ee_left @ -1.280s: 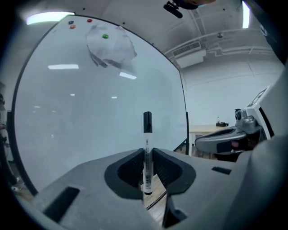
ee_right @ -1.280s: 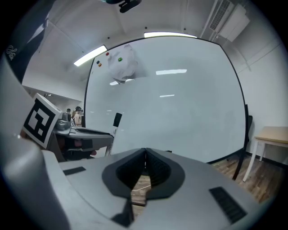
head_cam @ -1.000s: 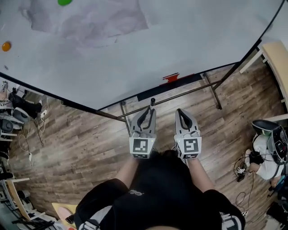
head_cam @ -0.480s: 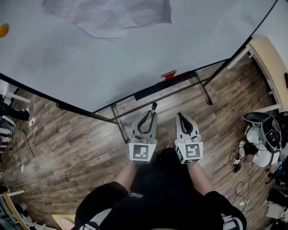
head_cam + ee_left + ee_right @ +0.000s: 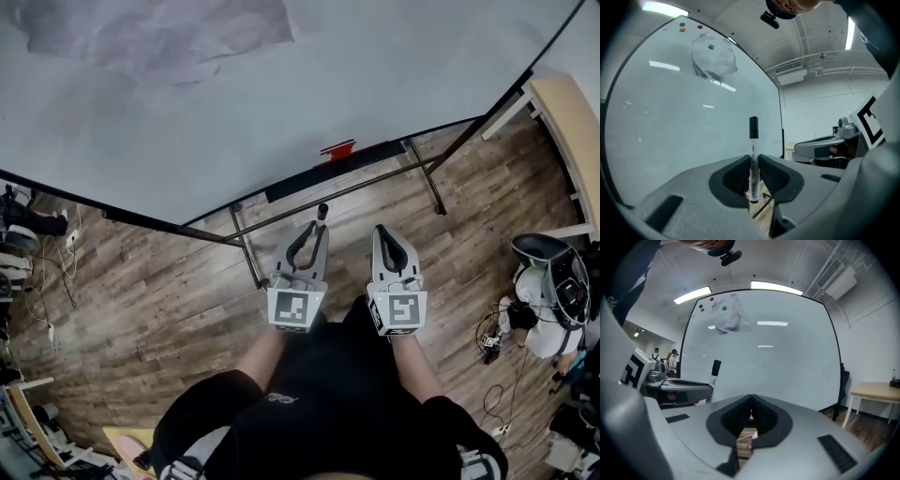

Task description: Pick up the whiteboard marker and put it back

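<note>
My left gripper (image 5: pixel 317 228) is shut on a whiteboard marker (image 5: pixel 753 159), a white barrel with a black cap that stands upright between the jaws. In the head view only the marker's black cap (image 5: pixel 322 210) shows past the fingertips, just short of the whiteboard's lower frame. The right gripper view catches the marker (image 5: pixel 714 373) at its left, clamped in the left gripper. My right gripper (image 5: pixel 379 232) is beside the left one, shut with nothing in it. Both point at the whiteboard (image 5: pixel 309 84), whose tray (image 5: pixel 333 166) carries a red object (image 5: pixel 337 149).
The whiteboard stands on a black metal frame (image 5: pixel 427 183) with a crossbar over wood flooring. A crumpled paper (image 5: pixel 714 58) is pinned to the board with coloured magnets. A wooden table (image 5: pixel 570 122) is at the right, with cables and gear (image 5: pixel 548 300) below it.
The view has shifted slightly; the whiteboard's edge and tray sit a little higher and further left. Both grippers hold the same pose, the marker still clamped in the left one.
</note>
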